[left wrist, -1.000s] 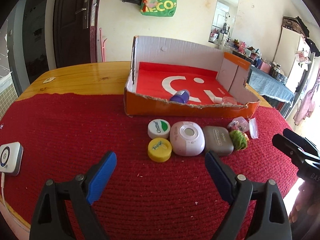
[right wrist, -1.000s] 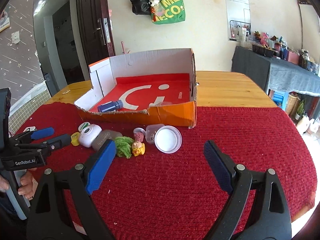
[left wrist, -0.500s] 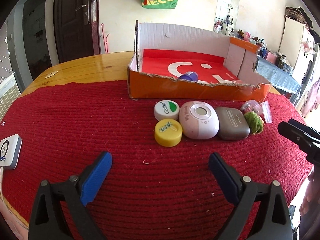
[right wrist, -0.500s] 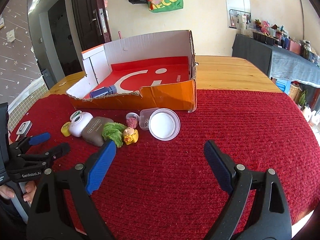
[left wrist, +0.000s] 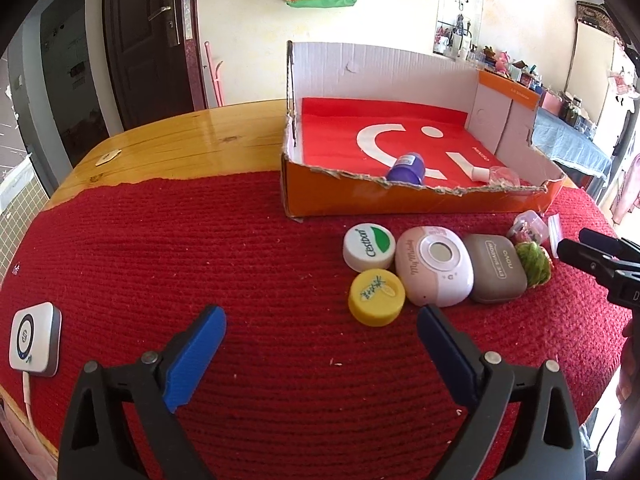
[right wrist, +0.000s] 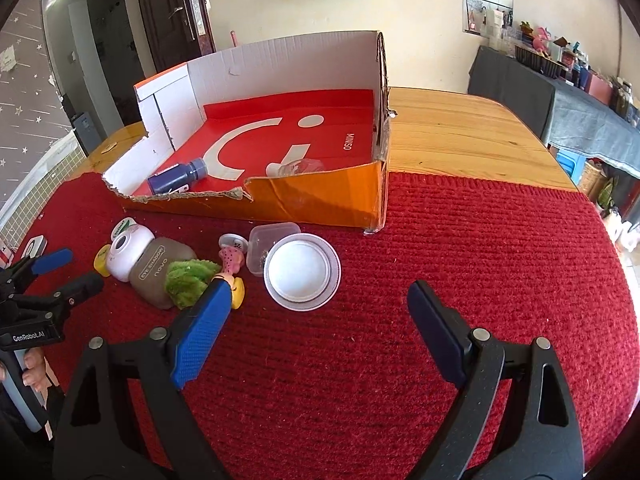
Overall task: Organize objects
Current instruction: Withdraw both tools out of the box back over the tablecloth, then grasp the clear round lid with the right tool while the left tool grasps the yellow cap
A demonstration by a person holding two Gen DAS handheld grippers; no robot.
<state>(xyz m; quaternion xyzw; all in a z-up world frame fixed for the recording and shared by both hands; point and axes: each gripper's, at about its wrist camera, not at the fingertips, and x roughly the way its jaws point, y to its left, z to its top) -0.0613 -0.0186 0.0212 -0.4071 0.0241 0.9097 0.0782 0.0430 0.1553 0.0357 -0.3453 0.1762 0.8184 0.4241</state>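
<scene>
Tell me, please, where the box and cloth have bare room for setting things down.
Box: bare red floor behind the blue bottle and clear wrapper. Red cloth: bare right of the white lid. Crowded: the row from yellow cap to that lid.

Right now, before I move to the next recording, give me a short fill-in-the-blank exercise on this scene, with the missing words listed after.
1. The purple bottle lies inside the cardboard ____.
2. The yellow cap sits on the ____ mat, in front of the white cap.
3. The pink compact lies between the white cap and the ____ eye shadow case.
4. Both the left gripper and the right gripper hold ____.

Missing words: box; red; grey; nothing
</scene>
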